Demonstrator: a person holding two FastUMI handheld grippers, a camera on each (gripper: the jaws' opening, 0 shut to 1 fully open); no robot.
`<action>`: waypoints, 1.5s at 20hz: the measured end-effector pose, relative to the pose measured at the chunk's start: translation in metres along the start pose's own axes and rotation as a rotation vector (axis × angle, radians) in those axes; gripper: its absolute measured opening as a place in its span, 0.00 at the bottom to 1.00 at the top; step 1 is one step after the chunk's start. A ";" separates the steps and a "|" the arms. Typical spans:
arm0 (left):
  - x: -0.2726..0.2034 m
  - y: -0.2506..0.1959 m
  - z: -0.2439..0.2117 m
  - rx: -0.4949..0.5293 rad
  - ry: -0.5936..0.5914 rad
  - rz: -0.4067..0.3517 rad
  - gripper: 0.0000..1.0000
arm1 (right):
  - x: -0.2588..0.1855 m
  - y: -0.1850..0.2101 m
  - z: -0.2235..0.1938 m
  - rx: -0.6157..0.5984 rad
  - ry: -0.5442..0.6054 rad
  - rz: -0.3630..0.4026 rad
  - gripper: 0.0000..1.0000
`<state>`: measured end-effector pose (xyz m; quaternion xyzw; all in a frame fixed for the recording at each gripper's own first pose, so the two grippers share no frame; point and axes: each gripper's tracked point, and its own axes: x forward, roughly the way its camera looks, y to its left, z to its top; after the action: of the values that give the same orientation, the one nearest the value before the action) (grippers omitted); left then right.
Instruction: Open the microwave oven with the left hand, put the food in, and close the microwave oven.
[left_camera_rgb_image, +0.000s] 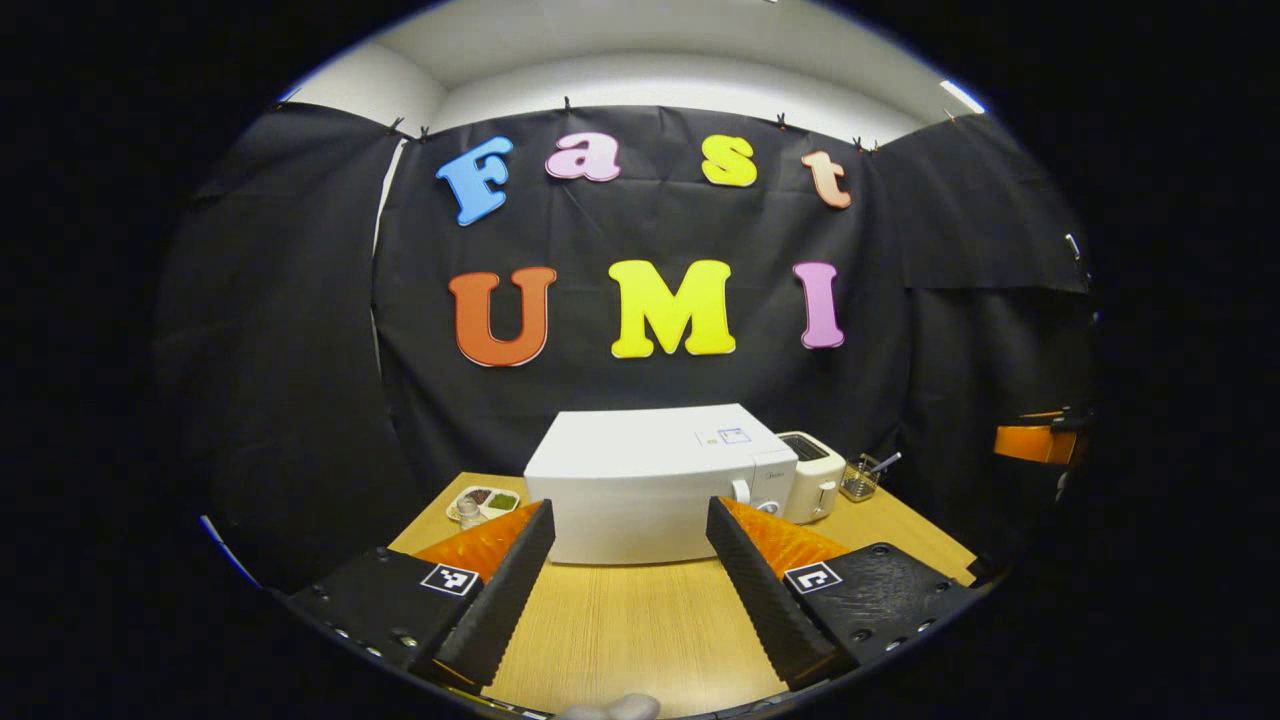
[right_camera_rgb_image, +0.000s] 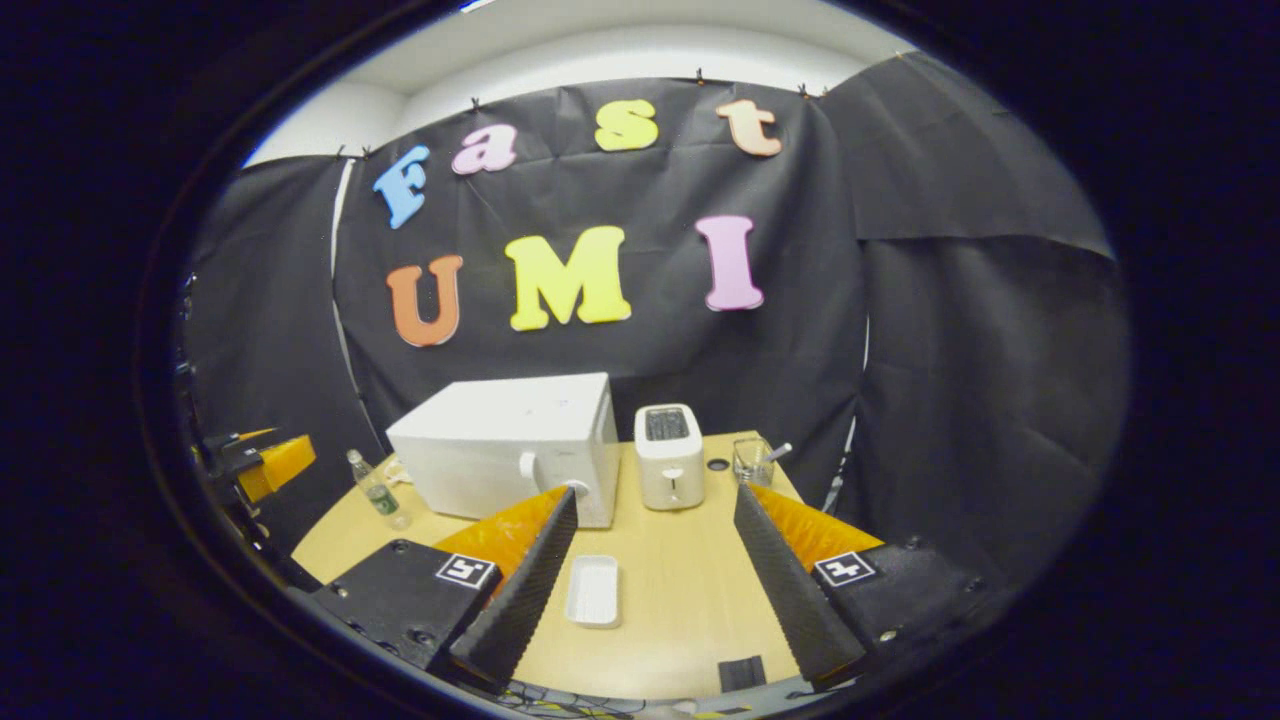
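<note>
A white, boxy microwave oven (left_camera_rgb_image: 650, 480) is seen at the back of a wooden table (left_camera_rgb_image: 640, 630), its door closed, with a round knob on the control strip at its right end. In the left gripper view the left gripper (left_camera_rgb_image: 630, 590) is held above the table in front of the oven, its fingers spread wide apart with nothing between them. In the right gripper view the right gripper (right_camera_rgb_image: 655, 590) is likewise held with fingers well apart, and a shallow white rectangular tray (right_camera_rgb_image: 593, 590) lies on the table between them. A white toaster (right_camera_rgb_image: 668, 455) stands just beside the oven, a glass jar (right_camera_rgb_image: 752, 460) farther right.
</note>
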<state>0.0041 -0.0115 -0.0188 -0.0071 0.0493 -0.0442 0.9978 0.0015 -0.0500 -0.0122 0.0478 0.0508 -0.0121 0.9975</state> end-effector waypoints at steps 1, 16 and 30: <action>-0.010 0.010 0.011 -0.005 -0.020 0.009 0.95 | -0.010 0.012 0.008 -0.004 -0.023 0.006 1.00; -0.066 0.052 0.061 -0.055 -0.089 0.042 0.93 | -0.065 0.073 0.058 -0.077 -0.134 0.027 0.90; -0.059 0.046 0.075 -0.031 -0.108 0.020 0.93 | -0.057 0.069 0.070 -0.062 -0.162 0.018 1.00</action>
<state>-0.0432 0.0401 0.0606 -0.0244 -0.0039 -0.0328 0.9992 -0.0463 0.0129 0.0699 0.0162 -0.0301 -0.0055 0.9994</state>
